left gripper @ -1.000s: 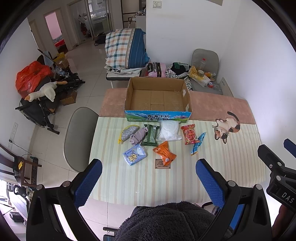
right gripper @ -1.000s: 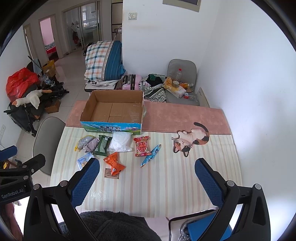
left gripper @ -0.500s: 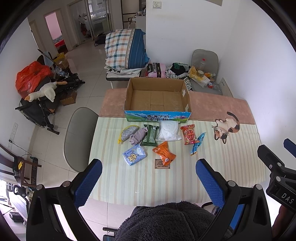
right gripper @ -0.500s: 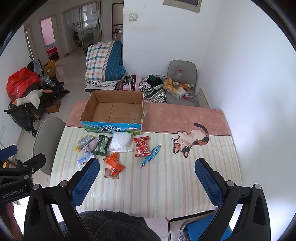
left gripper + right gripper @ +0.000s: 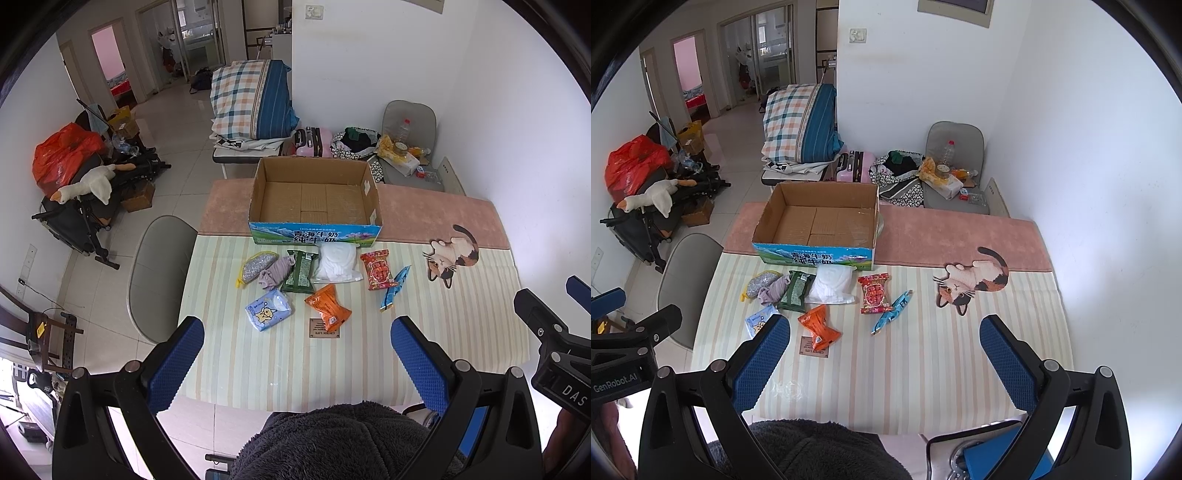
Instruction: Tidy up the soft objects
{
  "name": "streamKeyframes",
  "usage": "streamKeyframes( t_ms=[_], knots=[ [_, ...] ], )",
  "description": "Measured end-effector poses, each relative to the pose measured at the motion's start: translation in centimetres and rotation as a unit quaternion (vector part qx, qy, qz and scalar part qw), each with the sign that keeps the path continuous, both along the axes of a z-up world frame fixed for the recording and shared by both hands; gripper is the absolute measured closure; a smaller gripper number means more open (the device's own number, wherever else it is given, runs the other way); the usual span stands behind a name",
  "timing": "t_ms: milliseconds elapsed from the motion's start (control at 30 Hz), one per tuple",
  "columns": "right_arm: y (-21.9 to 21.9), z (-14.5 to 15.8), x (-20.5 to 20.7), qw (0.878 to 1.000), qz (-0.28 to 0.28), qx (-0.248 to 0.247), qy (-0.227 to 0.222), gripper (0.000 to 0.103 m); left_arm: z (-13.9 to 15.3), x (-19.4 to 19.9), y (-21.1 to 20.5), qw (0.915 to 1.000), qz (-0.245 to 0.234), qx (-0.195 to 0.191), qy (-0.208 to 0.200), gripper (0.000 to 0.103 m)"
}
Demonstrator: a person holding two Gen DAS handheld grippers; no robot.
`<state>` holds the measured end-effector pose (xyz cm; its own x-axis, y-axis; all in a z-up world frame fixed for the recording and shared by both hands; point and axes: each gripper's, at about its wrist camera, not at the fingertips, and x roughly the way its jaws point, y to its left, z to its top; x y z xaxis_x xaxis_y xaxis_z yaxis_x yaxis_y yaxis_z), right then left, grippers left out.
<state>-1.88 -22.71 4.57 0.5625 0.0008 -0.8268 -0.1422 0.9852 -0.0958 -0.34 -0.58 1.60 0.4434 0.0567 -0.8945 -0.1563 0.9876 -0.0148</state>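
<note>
An open cardboard box stands at the far side of the striped table. In front of it lie several soft packets: a silver pouch, a mauve cloth, a green pack, a white bag, a red packet, a blue sachet, an orange packet and a light blue pack. My left gripper and right gripper are both open and empty, held high above the table's near edge.
A cat-shaped mat lies at the right of the table. A pink runner covers the far strip. A grey chair stands at the left edge. A small brown label lies near the orange packet. Clutter fills the floor beyond.
</note>
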Motion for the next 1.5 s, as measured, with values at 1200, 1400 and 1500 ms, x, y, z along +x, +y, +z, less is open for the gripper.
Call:
streamKeyframes(
  t_ms=[1200, 1400, 1500],
  knots=[
    [-5.7, -38.4, 25.5, 0.958, -0.093, 0.081, 0.258, 0.0, -34.5, 26.2, -2.0, 0.9718, -0.031, -0.054, 0.228, 0.019],
    [-2.2, -43.2, 28.4, 0.954, -0.055, 0.077, 0.285, 0.011, -37.0, 27.3, -2.6, 0.9683, -0.018, -0.054, 0.243, 0.019],
    [-0.6, -45.5, 28.8, 0.947, -0.036, 0.073, 0.309, 0.029, -37.6, 27.5, -2.7, 0.9664, -0.013, -0.055, 0.251, 0.019]
  ],
)
